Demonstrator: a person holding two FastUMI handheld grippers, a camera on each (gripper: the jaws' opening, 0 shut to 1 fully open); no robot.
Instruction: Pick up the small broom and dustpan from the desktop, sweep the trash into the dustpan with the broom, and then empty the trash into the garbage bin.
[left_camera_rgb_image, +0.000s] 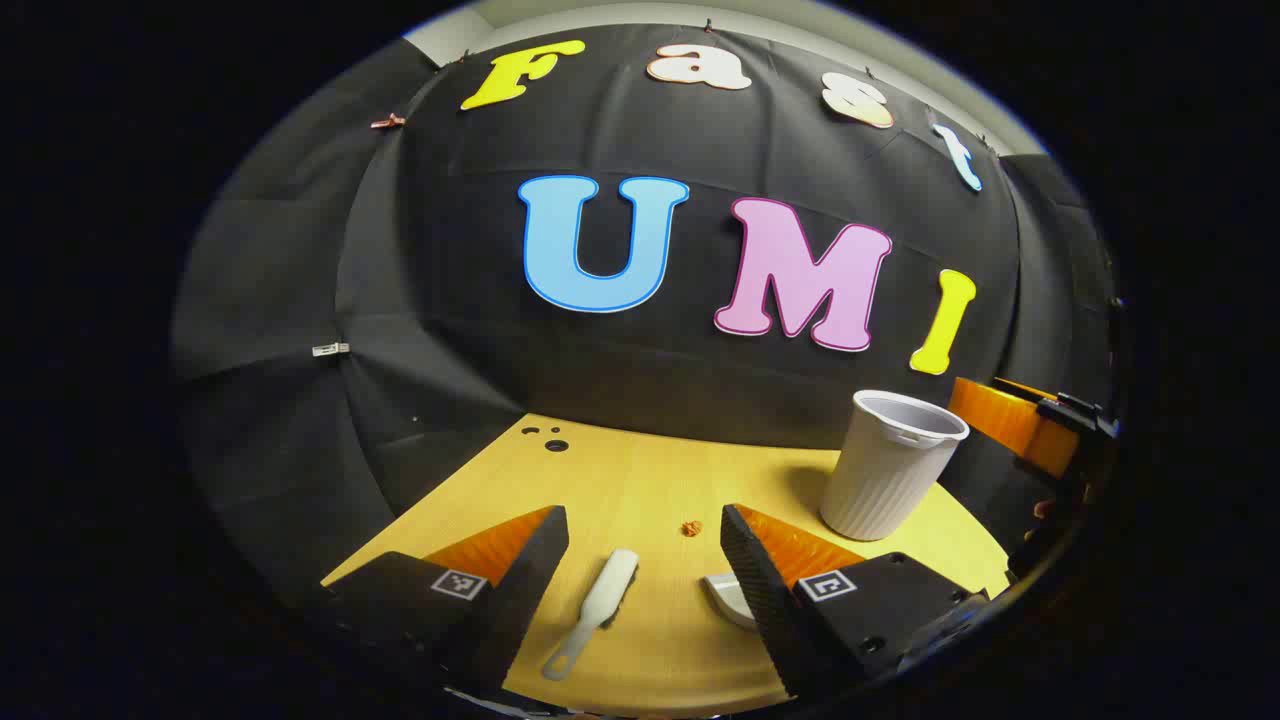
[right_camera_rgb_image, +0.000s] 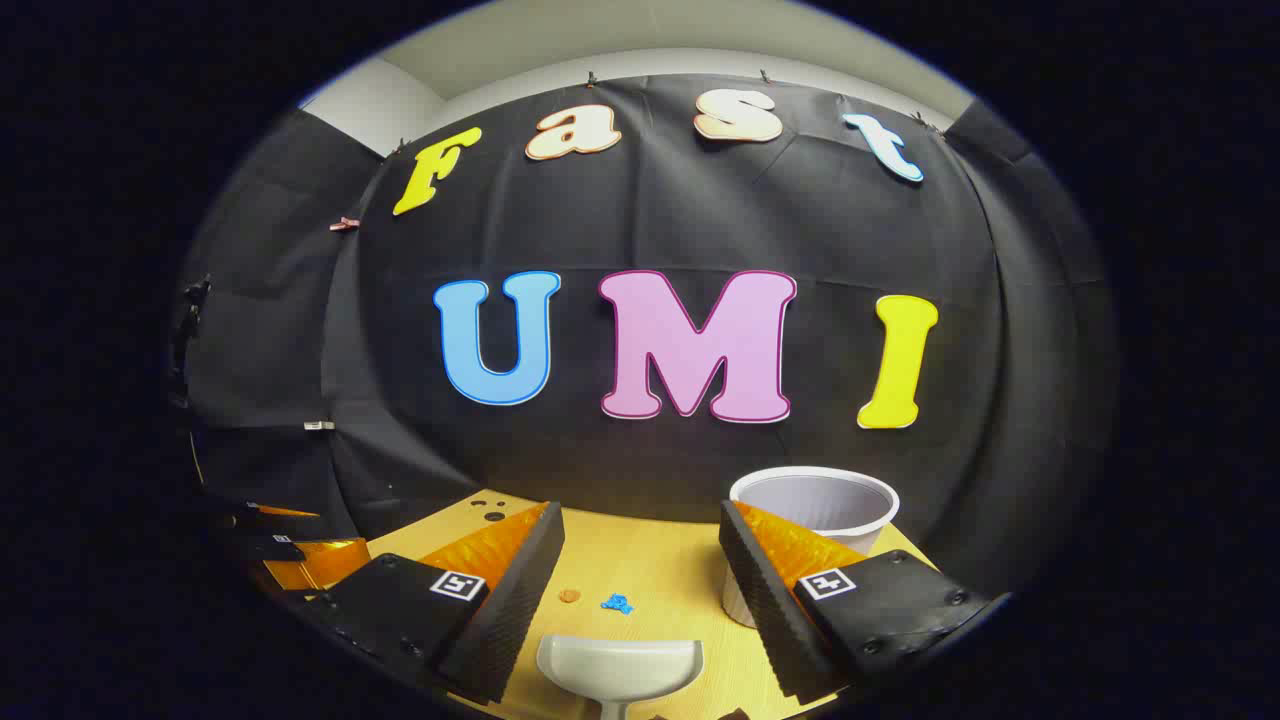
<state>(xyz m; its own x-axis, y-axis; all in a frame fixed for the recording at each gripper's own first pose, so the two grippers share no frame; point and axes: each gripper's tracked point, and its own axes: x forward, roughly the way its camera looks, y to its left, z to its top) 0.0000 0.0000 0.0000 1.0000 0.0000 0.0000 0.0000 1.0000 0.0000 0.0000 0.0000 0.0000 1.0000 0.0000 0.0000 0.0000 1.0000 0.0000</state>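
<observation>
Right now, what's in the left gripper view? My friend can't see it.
The left gripper hangs open over a yellow desktop, with a small white broom lying between its jaws. A bit of orange trash sits just ahead, the dustpan peeks from behind one finger, and a white garbage bin stands on the right.

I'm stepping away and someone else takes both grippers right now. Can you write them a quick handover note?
Left gripper: open, empty, above the small broom lying flat on the desktop.
Right gripper: open, empty, above the dustpan.
Trash: an orange scrap and a blue scrap lie loose on the desktop.
Garbage bin stands upright at the back right.
Done: nothing. Left: grasp both tools, sweep, empty into the bin.
</observation>
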